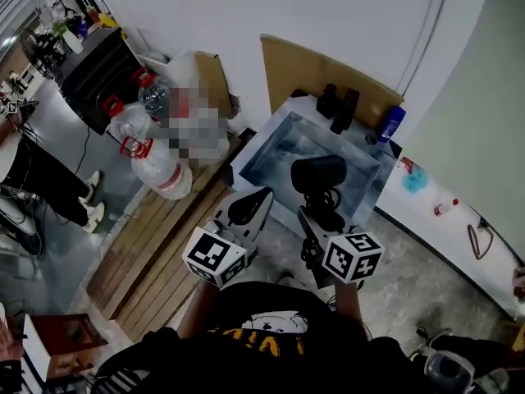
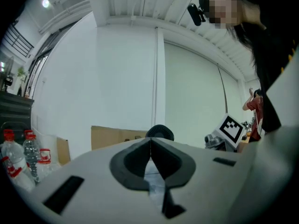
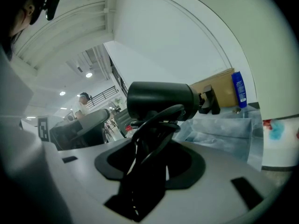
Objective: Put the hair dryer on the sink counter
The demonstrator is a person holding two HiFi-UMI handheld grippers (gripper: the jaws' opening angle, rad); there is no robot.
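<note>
My right gripper (image 1: 317, 213) is shut on the handle of a black hair dryer (image 1: 318, 174), which it carries just above the near edge of the sink (image 1: 279, 142). In the right gripper view the hair dryer (image 3: 161, 101) points right, and its handle, wrapped in cord, sits between the jaws of the right gripper (image 3: 148, 149). My left gripper (image 1: 249, 207) hangs beside it to the left, shut and holding nothing. In the left gripper view its pads (image 2: 140, 160) meet, with the dryer's round end (image 2: 160, 131) showing beyond them.
A black tap (image 1: 339, 107) and a blue bottle (image 1: 391, 124) stand at the sink's far rim, in front of a cardboard sheet (image 1: 316, 72). Large water bottles (image 1: 152, 142) stand to the left by wooden planks (image 1: 156, 253). A white counter (image 1: 459, 236) runs along the right.
</note>
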